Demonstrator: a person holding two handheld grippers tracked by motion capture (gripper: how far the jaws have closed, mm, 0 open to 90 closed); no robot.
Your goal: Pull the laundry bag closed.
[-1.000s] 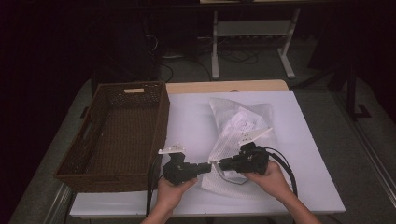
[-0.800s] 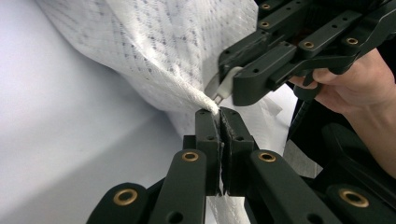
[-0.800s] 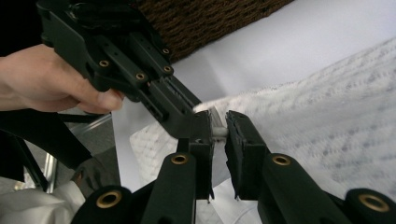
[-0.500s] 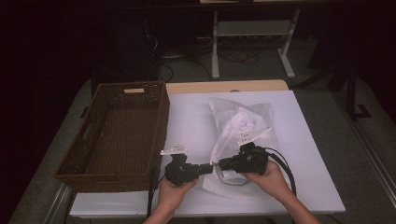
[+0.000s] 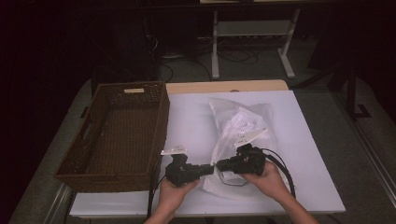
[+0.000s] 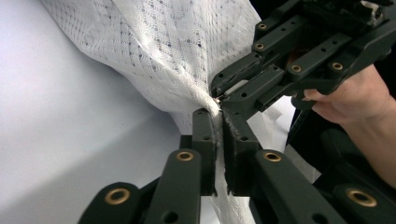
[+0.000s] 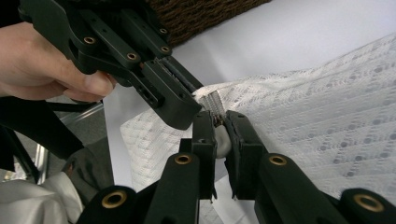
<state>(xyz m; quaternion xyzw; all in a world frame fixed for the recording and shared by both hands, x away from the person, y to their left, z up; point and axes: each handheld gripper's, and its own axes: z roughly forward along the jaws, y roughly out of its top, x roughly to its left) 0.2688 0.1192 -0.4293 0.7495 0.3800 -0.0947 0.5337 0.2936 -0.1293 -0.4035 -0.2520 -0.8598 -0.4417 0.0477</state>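
A white mesh bag with pale contents lies on the white table cover, right of centre. Both grippers meet tip to tip at its near edge. My left gripper is shut on a pinch of the mesh beside the zip; its jaws have just eased a little, with the fabric still between the pads. My right gripper is shut on a small whitish zip pull, just below the zip teeth; its jaws have just tightened slightly. The left gripper view has the right gripper facing it.
A dark wicker basket stands on the table's left half, its near corner close to my left hand. The white table cover lies bare to the right of the bag. Metal frame legs and cables sit on the floor beyond the table.
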